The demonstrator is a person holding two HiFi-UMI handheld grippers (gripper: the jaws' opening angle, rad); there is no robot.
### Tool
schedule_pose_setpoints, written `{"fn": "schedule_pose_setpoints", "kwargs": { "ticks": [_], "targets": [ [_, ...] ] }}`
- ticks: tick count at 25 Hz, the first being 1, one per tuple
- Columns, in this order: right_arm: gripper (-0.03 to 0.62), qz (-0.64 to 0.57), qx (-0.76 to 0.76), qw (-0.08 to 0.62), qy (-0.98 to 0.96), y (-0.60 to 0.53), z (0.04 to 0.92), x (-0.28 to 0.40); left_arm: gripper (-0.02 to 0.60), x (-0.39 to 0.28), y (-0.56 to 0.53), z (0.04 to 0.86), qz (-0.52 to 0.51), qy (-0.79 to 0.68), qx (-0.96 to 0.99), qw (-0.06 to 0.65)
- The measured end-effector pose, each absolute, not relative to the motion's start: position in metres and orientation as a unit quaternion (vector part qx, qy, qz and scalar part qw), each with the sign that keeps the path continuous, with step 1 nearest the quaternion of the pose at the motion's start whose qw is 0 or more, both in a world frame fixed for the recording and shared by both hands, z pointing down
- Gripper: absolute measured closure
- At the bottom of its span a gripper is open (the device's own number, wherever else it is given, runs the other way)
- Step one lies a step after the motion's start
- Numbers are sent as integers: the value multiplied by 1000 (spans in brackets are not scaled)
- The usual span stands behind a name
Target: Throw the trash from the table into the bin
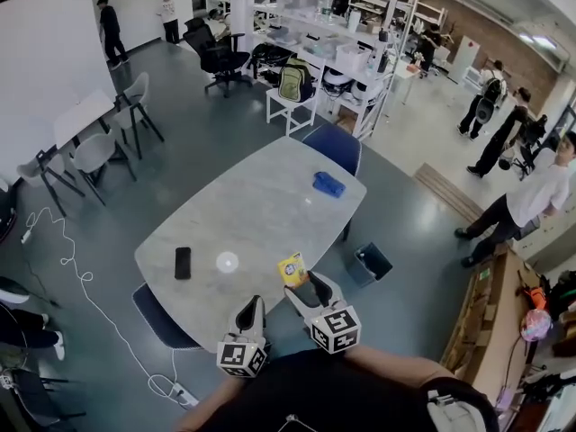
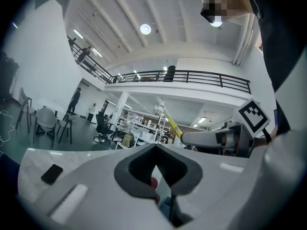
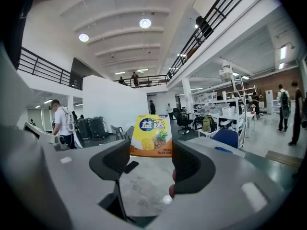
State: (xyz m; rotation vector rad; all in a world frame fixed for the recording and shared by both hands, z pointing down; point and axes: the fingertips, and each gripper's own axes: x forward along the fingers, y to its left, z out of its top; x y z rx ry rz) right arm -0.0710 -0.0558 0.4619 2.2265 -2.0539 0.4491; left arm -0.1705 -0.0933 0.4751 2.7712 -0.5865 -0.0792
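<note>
1. We see the yellow packet [image 1: 292, 269] pinched by its two side edges between the tips of the right hand-held gripper [image 3: 151, 150]. The jaws stand wide around it. The packet hangs just above the near edge of the counter [image 1: 261, 205].
2. The left hand-held gripper [image 2: 156, 150] is just beside the right one. Its jaws are pressed together with nothing in them.
3. On the counter lie a small white round thing [image 1: 227, 262] and a flat black phone [image 1: 183, 262]. A crumpled blue thing [image 1: 328, 184] lies at the far end. They are well apart from each other.
4. The bin [image 1: 370, 264] stands on the floor [image 1: 198, 151], just beside the counter's right side.
5. A blue chair [image 1: 335, 147] is tucked in at the counter's far end.
6. The room is big and open. White shelves [image 1: 333, 43] full of stuff stand at the back, and people [image 1: 526, 201] stand off to the right. A balcony [image 2: 192, 75] with black rails runs high up.
7. The packet is flat and shiny, with a pineapple picture on it. The counter is long with round corners and looks like grey-white stone. The bin is dark and square with an open top. The floor is grey, smooth and a bit shiny.
</note>
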Motion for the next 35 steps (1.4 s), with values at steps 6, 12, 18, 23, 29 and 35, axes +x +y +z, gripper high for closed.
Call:
{"fn": "schedule_pose_setpoints", "kwargs": {
  "ticks": [6, 12, 18, 23, 29, 35],
  "targets": [
    [292, 138, 726, 17, -674, -46, 463, -3, 581, -108, -87, 483, -9, -220, 964, 147],
    [292, 154, 752, -22, -641, 7, 474, 146, 581, 34, -53, 471, -4, -201, 973, 115],
    [292, 153, 757, -38, -634, 65, 467, 313, 581, 211, 13, 455, -3, -140, 987, 73],
    [292, 162, 765, -61, -621, 99, 469, 399, 581, 298, 41, 451, 9, -111, 989, 96],
    [292, 176, 792, -83, -579, 107, 468, 450, 581, 351, 31, 445, 36, -63, 994, 76],
    [292, 191, 817, -104, -534, 166, 475, 486, 581, 430, 78, 454, 52, 48, 993, 94]
  ]
}}
